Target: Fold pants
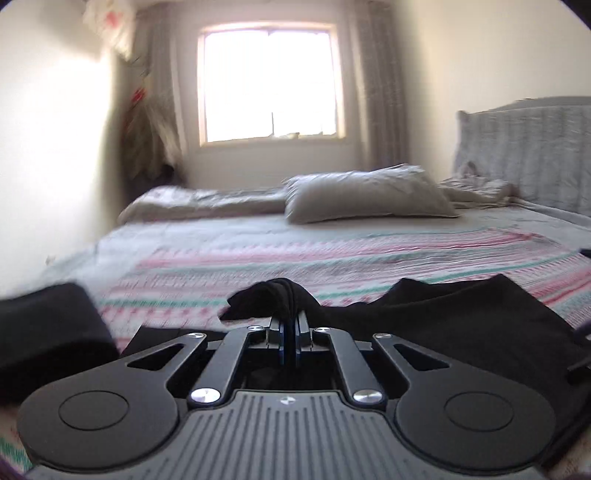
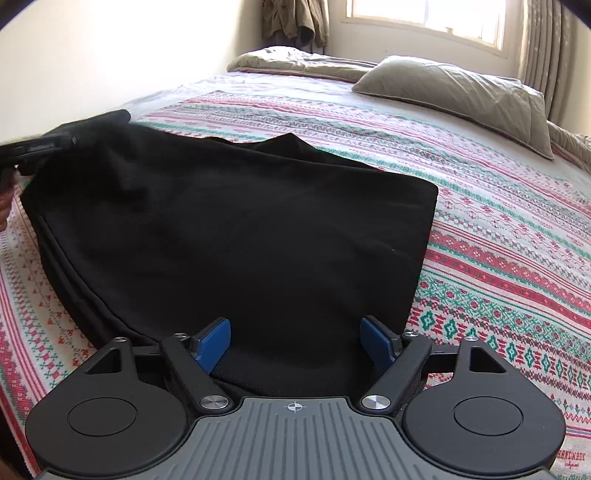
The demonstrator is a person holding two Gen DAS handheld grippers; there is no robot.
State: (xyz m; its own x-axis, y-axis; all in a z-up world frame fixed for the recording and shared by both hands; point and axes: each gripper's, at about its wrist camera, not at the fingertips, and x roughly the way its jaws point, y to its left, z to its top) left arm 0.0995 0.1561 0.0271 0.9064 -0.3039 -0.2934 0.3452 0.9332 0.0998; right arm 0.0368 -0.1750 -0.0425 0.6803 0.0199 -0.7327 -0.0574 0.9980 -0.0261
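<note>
Black pants lie folded on the patterned bedspread. In the left wrist view my left gripper is shut on a bunched edge of the pants, lifting it off the bed, and more black cloth spreads to the right. In the right wrist view my right gripper stands open above the near edge of the pants, its blue pads wide apart with cloth below them but not pinched. The left gripper shows at the far left, holding the pants' corner.
A grey pillow and a rumpled quilt lie at the far side of the bed. The headboard stands at the right, a window on the far wall. Clothes hang in the corner. A black fold lies at left.
</note>
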